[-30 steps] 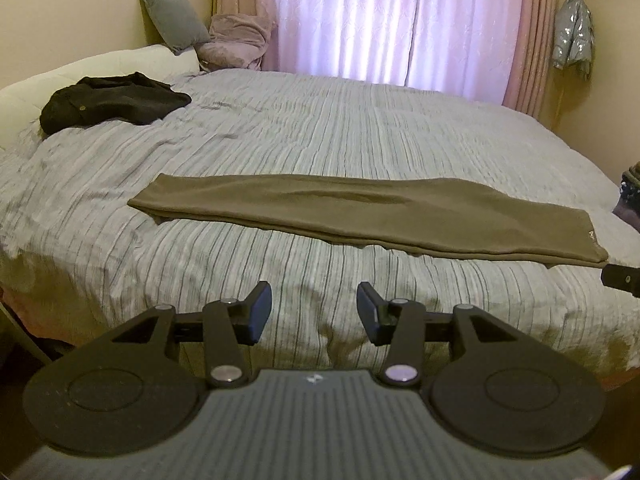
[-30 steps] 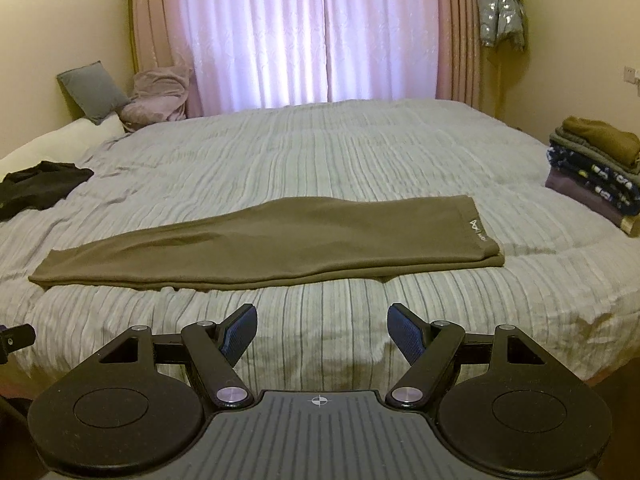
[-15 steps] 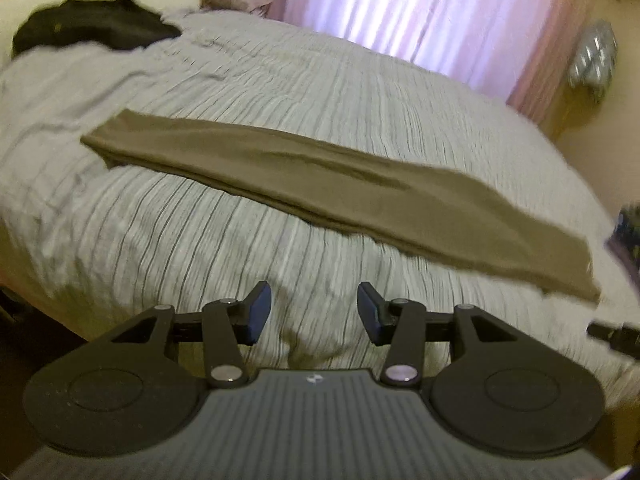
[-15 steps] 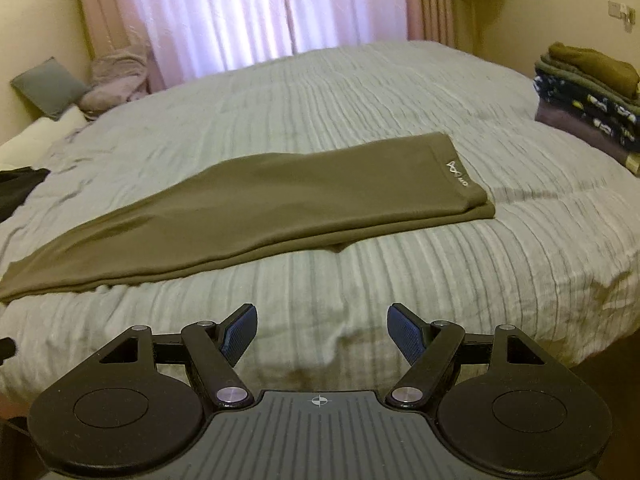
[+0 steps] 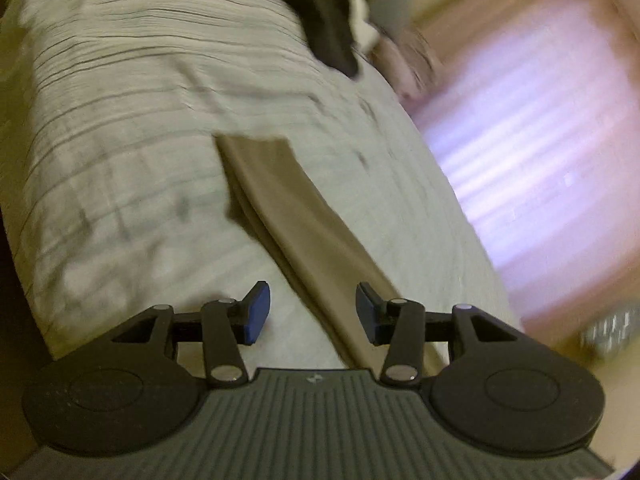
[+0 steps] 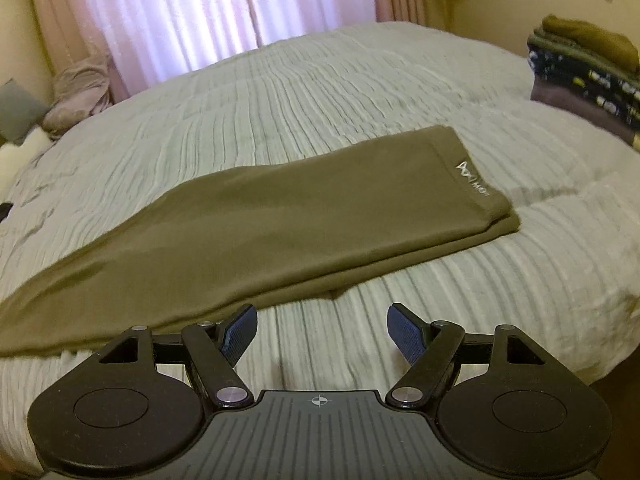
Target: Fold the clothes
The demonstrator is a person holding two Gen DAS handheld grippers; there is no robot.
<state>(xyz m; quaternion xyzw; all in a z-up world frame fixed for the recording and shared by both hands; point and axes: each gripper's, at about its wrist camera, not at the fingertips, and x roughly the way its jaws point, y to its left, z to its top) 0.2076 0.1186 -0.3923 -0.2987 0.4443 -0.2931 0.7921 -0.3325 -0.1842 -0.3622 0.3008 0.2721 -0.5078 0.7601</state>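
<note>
While the olive trousers (image 6: 280, 224) are lying lengthwise across the striped bed (image 6: 320, 92), I am holding my right gripper (image 6: 322, 330) open near their waistband end and my left gripper (image 5: 312, 314) open over the leg.

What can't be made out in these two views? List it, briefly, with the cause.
- Olive garment: its left end runs off the right wrist view's edge; in the left wrist view its near end passes under the left tool.
- Black clothing: motion blur and the top edge hide its shape.
- Folded stack: cut by the right edge, so the count is unclear.
- Logo lettering: too small to read.
- Right tool: open, over the bedspread.
</note>
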